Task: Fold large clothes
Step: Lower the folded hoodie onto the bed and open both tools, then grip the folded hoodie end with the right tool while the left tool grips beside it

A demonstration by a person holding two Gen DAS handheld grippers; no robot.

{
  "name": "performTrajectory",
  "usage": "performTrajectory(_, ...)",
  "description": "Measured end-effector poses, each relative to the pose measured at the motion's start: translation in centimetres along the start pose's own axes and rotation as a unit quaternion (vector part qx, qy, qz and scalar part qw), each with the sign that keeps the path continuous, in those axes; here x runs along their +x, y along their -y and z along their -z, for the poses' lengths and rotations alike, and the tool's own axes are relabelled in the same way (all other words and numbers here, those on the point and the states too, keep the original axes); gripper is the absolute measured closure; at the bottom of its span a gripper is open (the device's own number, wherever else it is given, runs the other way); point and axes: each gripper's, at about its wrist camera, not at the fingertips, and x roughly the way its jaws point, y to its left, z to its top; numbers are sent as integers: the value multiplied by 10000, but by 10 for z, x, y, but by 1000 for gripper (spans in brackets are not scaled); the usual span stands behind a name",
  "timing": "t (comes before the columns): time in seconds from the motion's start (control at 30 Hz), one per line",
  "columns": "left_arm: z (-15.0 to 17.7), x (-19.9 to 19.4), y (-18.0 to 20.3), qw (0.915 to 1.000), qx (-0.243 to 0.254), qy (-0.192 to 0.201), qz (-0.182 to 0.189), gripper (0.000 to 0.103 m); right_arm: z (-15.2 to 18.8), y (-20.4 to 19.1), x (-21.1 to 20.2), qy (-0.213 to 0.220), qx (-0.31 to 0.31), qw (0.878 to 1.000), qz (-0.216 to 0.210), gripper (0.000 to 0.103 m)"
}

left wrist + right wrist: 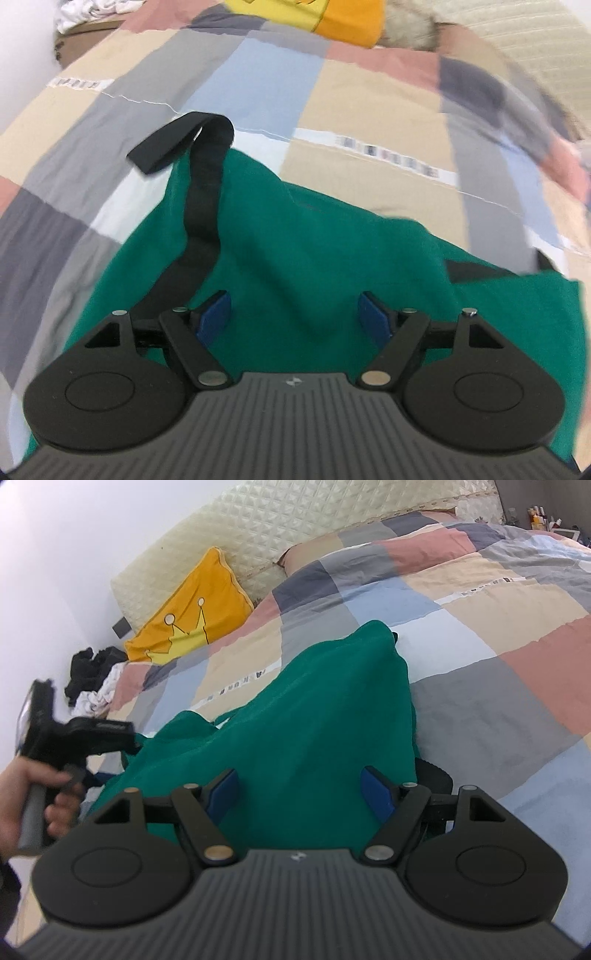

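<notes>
Both claws, left [294,312] and right [298,790], gape empty over the soft green knit garment [314,716] (limp, light), so I'd pinch its black-strapped corner [201,177].

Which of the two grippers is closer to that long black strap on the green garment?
Left. The left gripper hovers just beside the long black strap; the right gripper is over the green garment farther away.

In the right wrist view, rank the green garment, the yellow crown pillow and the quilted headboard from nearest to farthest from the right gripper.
1. Green garment: directly ahead of the right gripper, under its open jaws.
2. Yellow crown pillow: upper left, propped up at the bed's head.
3. Quilted headboard: behind the pillow, along the top.
</notes>
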Motion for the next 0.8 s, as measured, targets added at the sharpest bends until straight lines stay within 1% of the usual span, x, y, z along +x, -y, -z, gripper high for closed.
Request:
performTrajectory(0.13,27,-44,-6,9992,50,177,364,23,2,0,-9,88,92,9999,-56,28)
performTrajectory(0.2,41,-65,-9,9983,157,336,450,23,3,0,-14,140,111,9998,-101,26)
performTrajectory(0.27,53,-80,-9,9978,388,413,349,23,4,-2,-15,165,62,9997,-167,27)
performTrajectory(0.33,68,-97,-12,9968,582,506,203,24,7,-5,-17,203,-27,9997,-93,27)
performTrajectory(0.47,96,-131,-18,9917,933,878,149,24,11,-9,-26,259,-175,9995,-23,27)
performTrajectory(0.57,120,-149,-21,9886,1040,1069,193,23,15,-13,-37,349,-277,9990,-8,27)
performTrajectory(0.63,138,-156,-25,9871,1003,1206,330,23,21,-12,-44,356,-184,9992,-26,27)
performTrajectory(0.7,158,-159,-28,9867,986,1165,553,23,26,-11,-47,274,-69,9995,-119,27)
performTrajectory(0.73,167,-160,-27,9858,1044,1173,595,23,28,-12,-49,244,-41,9996,-152,27)
performTrajectory(0.8,184,-163,-21,9813,1218,1401,501,23,32,-15,-53,239,-70,9996,-152,27)
